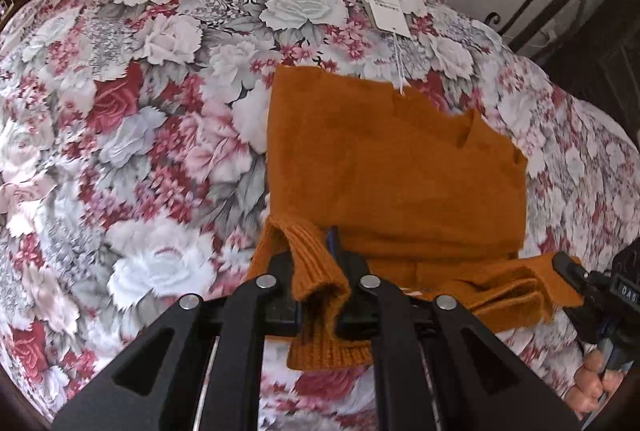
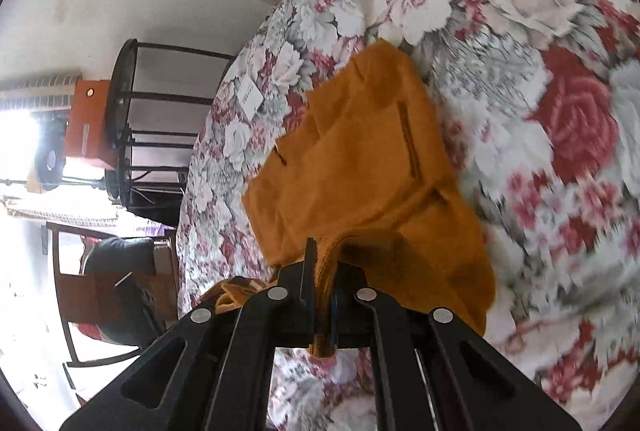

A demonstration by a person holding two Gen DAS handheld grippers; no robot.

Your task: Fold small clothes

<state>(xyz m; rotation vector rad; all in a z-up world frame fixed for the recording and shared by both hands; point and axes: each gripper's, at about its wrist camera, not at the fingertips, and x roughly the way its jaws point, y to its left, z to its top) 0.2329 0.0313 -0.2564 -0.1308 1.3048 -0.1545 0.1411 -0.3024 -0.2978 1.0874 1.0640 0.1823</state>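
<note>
Both my left claw (image 1: 320,271) and right claw (image 2: 322,295) are clenched on the near ribbed hem of the orange sweater (image 1: 392,167), whose body stretches away across the floral bedspread (image 1: 140,111).

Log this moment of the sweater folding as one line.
left hand-held gripper: shut on orange sweater ribbed hem | right hand-held gripper: shut on sweater edge | surface: floral bedspread

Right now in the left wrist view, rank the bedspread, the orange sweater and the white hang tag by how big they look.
1. Bedspread: fills most of the view.
2. Sweater: covers the centre right, its near hem pinched in the left tongs.
3. Hang tag: smallest, though it lies farthest from the camera, which shrinks it more.
</note>
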